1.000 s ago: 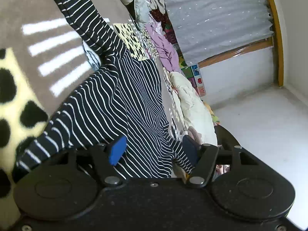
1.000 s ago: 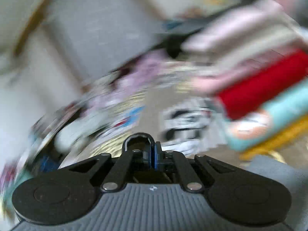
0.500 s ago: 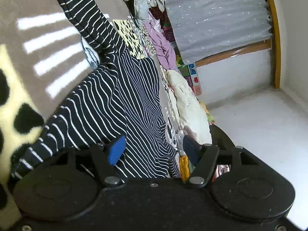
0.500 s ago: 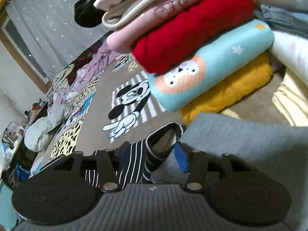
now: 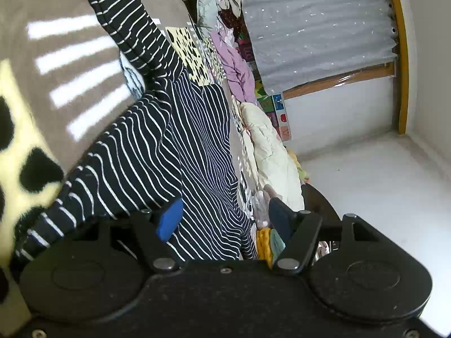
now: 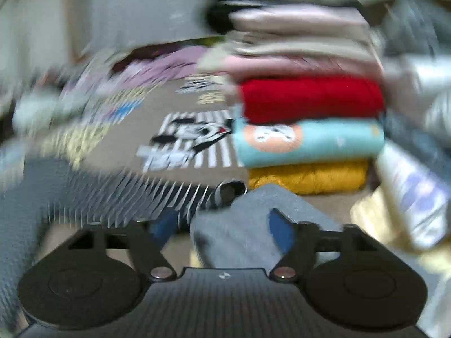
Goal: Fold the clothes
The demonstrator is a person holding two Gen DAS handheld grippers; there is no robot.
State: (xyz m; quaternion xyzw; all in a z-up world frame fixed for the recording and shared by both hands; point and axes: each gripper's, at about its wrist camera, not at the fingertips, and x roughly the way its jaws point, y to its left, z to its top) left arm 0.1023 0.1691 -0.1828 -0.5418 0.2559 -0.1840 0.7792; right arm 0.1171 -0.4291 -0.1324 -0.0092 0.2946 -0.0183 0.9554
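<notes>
The striped garment (image 5: 174, 152), dark with thin white lines, lies spread on the patterned rug (image 5: 56, 90), one sleeve running away to the top of the left view and its cuff (image 6: 229, 190) showing open near the stack of folded clothes (image 6: 307, 118) in the right view. The left gripper (image 5: 224, 219) hangs low over the body of the garment with its jaws spread wide and holding nothing. The right gripper (image 6: 220, 226) is also spread, with a grey cloth (image 6: 248, 225) between its fingers, but it is not pinching it. I judge the step to be taking hold of the garment for a fold; to do it well, each claw should close on an edge or seam, not on the middle of the cloth, and both should lift together so the stripes stay straight. Compared with half a second ago, the left view is almost the same, only a little shifted. The right view was sharp and tilted then; now it is level and blurred, so this gripper is moving quickly.
</notes>
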